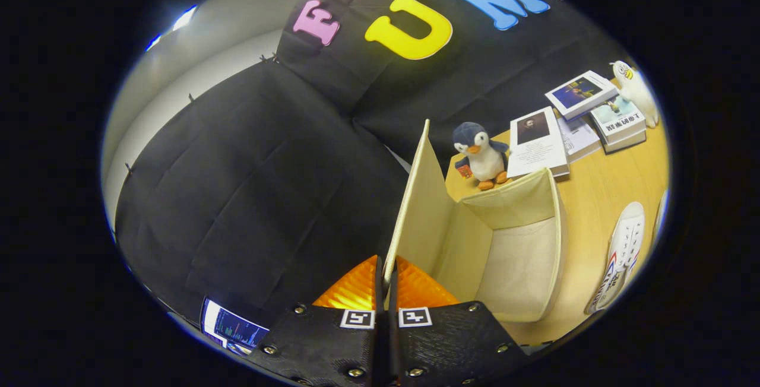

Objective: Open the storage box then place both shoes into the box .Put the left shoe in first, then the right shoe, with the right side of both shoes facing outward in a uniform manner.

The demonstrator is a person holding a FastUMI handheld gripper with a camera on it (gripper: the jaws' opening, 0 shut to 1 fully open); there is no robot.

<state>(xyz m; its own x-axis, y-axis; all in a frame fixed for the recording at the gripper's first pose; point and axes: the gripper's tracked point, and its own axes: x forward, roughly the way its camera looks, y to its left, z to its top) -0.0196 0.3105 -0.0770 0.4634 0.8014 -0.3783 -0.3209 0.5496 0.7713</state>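
Fingers (386, 289) are closed together on the edge of the box lid (415, 209); the thin lid panel runs straight up from between them, so I judge both are pressing on it. The lid stands raised, near upright, hinged along the left side of the storage box (522, 256).

Step in hand, as I read it: finishing the opening. The box mouth is already exposed and I see nothing inside it.

To do it well, I would carry the lid on past vertical along its hinge arc, away from the box, not pull sideways. The walls look like soft fabric board, and a sideways tug could drag or tip the whole box on the table (599, 197). I would release only once the lid will stay back by its own weight, or it may fall shut.

Beyond the box: one white shoe (620, 256) lies on the table just right of it, a second barely visible past that. I cannot tell which is the left one from here.

Behind the box stand a penguin toy (482, 155) and several books (585, 117), well clear of the lid's swing.
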